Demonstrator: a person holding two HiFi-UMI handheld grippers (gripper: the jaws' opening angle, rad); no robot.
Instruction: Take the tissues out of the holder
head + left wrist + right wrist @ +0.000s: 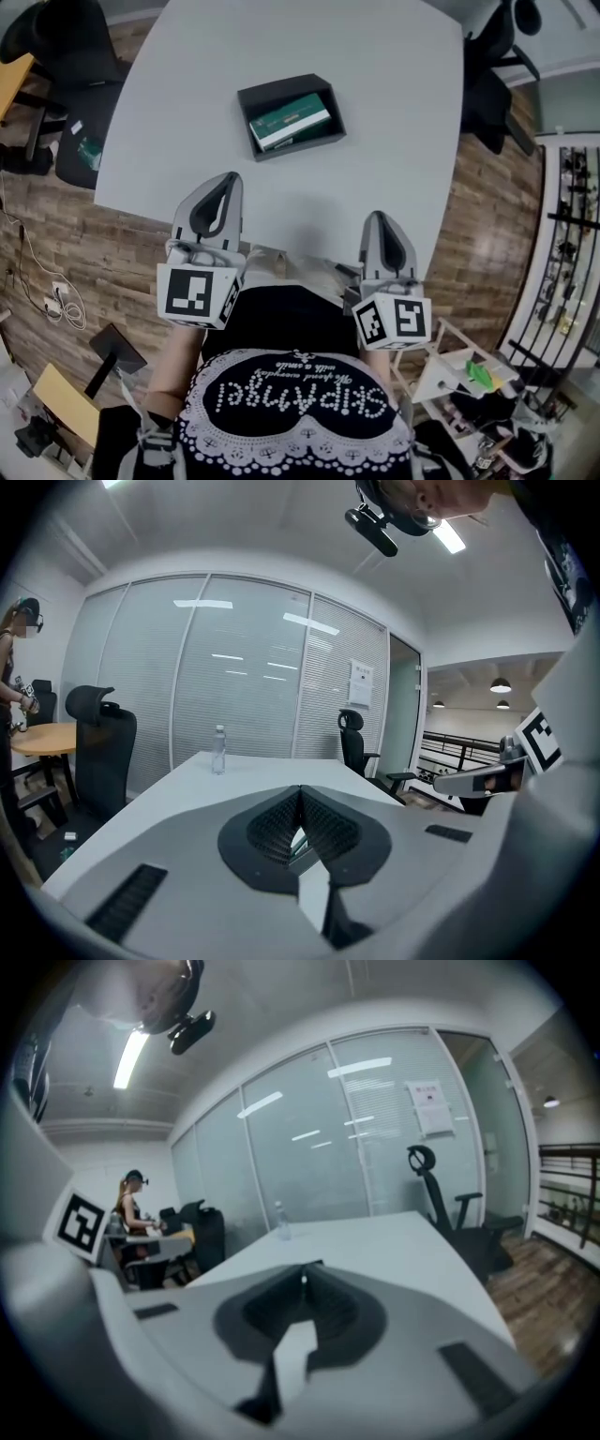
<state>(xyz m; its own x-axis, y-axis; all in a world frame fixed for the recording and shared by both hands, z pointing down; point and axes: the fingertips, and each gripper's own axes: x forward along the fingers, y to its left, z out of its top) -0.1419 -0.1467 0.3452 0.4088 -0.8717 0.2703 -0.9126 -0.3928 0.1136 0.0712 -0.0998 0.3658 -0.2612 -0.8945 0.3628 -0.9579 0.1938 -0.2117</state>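
A dark open holder (323,92) lies on the white table (394,112), with a green pack of tissues (289,119) lying inside it. Both grippers hover over the table's near edge, short of the holder. My left gripper (228,180) points toward the holder from the near left with its jaws together and nothing between them. My right gripper (379,218) sits further right and nearer to me, also shut and empty. In the left gripper view the left gripper (300,790) has its jaw tips meeting, and the right gripper view shows the same for the right gripper (303,1270).
A clear water bottle (218,750) stands at the table's far end, the same bottle (280,1220) showing in the right gripper view. Black office chairs (66,37) (492,66) stand around the table. A person (131,1208) stands at a desk to the left. A shelf rack (562,253) stands at the right.
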